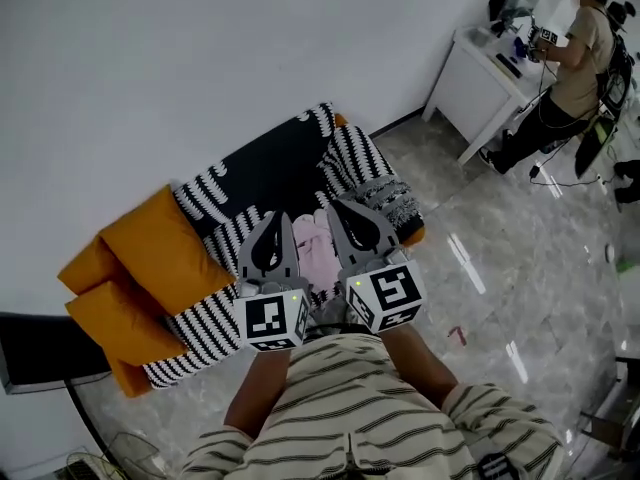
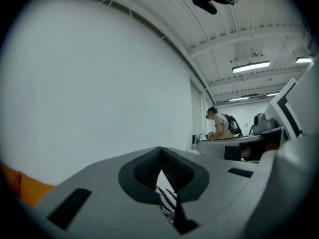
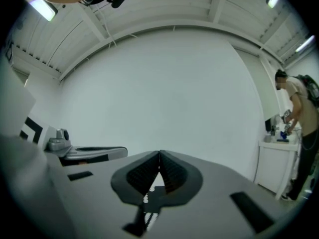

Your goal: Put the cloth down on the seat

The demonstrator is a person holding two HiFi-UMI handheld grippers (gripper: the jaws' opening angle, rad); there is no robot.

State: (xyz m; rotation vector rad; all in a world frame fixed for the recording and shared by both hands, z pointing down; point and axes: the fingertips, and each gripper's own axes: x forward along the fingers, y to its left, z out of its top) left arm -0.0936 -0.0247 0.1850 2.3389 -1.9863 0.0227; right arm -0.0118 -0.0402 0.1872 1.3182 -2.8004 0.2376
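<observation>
Holds the fingers (image 2: 142, 172) of the left gripper (image 1: 281, 218) pressed together, tip against tip, with nothing clamped. Lets only a sliver of black-and-white stripes show through the small gap behind the tips. Points that gripper roughly level above the sofa (image 1: 270, 173), its marker cube (image 1: 272, 318) close to a striped shirt (image 1: 380, 418).

Shows, at the far left of the head view, a pile of orange cushions (image 1: 160, 248) at one end of the sofa, against the white wall (image 1: 200, 58). Shows next a black-and-white patterned cover (image 1: 350, 158) spread over the sofa's back and seat (image 1: 232, 236). Finds the pink cloth (image 1: 316, 258) lying crumpled on the seat, seen between the two grippers and below them, gripped by neither.

Holds the right gripper (image 1: 335, 208) just beside the left one, its fingers likewise shut on each other and empty, its tip leaning a little toward the left gripper. Catches the left gripper at the left edge of the right gripper view.

Shows, further right, a glossy grey floor (image 1: 500, 288), then a white worktop (image 1: 470, 83) against the wall, well apart from the sofa, with a person (image 1: 580, 58) in a tan top standing at it. Picks up the same person toward the right in both gripper views.
</observation>
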